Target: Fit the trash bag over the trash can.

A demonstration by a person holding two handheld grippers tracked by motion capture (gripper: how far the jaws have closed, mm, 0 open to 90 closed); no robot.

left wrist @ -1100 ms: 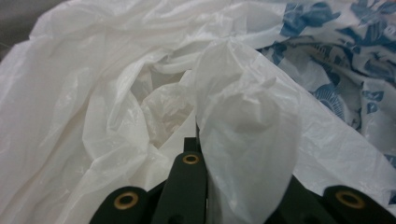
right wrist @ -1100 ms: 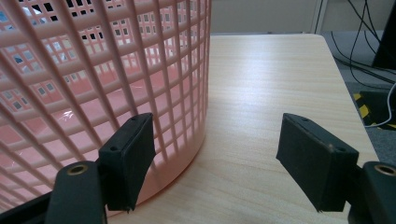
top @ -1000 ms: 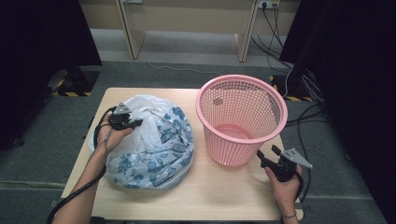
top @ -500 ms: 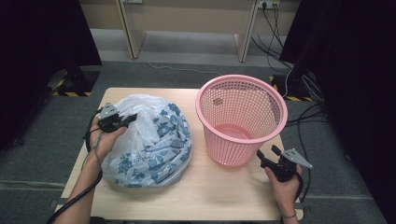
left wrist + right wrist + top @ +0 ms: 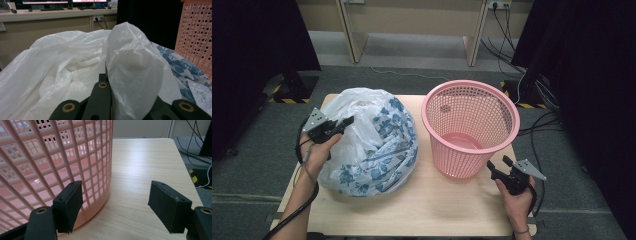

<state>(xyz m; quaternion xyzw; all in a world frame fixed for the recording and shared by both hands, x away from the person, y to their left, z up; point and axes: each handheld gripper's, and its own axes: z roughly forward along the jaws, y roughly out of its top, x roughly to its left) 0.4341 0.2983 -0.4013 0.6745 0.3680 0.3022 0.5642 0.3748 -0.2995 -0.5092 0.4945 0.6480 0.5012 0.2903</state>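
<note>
Plastic bag [image 5: 372, 140], white with blue flower print, sits bulging on the left half of the counter [image 5: 452, 210], just beside the pink mesh basket [image 5: 469, 127]. The left claw [image 5: 343, 123] is clamped on a pinch of the bag's white film at its upper left side; in the left gripper view that fold [image 5: 132, 75] stands up between the jaws. The right claw [image 5: 498, 166] rests wide open at the basket's near base, gripping nothing.
</note>
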